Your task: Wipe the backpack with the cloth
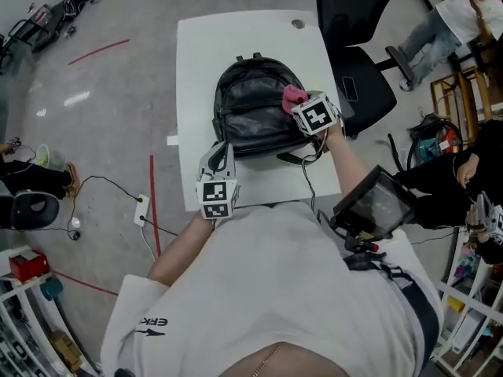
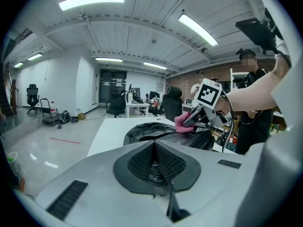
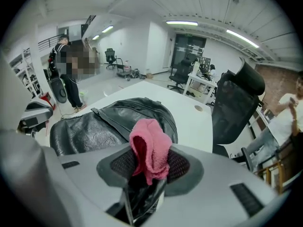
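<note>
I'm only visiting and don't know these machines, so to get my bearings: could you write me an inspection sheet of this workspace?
Surface: white table, bare around the backpack.
Job's things: black backpack lying on the table; pink cloth resting on its right side.
Clutter: nothing seen on the table.
Grippers: left gripper at the backpack's near left corner, fingers together with nothing between; right gripper shut on the cloth.
Cables: black cable across the floor to a white power strip, left of the table; another trails from the right gripper.
Surroundings: black office chair right of the table; red tape lines on the floor; people seated at right.
</note>
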`<state>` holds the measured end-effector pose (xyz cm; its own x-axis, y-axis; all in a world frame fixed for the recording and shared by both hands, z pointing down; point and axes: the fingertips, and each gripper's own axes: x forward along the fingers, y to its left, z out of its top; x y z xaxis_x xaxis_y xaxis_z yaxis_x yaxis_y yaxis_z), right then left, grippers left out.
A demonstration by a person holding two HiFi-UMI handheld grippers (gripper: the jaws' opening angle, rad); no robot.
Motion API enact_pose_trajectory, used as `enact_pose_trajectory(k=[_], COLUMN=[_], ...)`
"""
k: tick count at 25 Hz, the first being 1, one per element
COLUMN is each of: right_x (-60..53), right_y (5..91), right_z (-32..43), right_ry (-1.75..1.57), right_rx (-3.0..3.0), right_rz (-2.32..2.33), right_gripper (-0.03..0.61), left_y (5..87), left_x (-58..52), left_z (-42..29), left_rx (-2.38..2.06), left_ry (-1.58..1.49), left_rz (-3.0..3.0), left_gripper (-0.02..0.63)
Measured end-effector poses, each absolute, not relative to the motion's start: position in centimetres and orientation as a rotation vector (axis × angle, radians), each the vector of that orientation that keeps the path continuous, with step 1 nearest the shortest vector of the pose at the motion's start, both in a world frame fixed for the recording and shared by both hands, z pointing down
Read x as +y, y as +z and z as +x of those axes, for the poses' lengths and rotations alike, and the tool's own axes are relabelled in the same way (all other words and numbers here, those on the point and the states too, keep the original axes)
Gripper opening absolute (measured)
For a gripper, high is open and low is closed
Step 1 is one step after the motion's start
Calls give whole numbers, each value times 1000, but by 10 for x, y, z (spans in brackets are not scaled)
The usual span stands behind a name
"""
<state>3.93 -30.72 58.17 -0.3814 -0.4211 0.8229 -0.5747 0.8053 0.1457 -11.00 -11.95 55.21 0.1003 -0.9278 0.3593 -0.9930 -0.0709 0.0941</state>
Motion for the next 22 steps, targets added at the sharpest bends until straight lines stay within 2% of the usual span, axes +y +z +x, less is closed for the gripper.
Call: enact_pose_trajectory(k=[4, 17, 22], right_x=[-296, -215, -190], right_y=[571, 560, 574], right_z=[17, -118, -113], right_ry=[227, 189, 143], right_rx=[-2085, -2271, -2235], right_rz=[706, 350, 270], right_gripper=[147, 147, 147], left_y=[548, 540, 538], left_x=[-116, -90, -87], left_z=[-112, -144, -133], left_rx=[-1910, -2021, -2028], left_ry=[291, 295, 305], left_rz=[2065, 1966, 1962], left_gripper=[3, 3, 3])
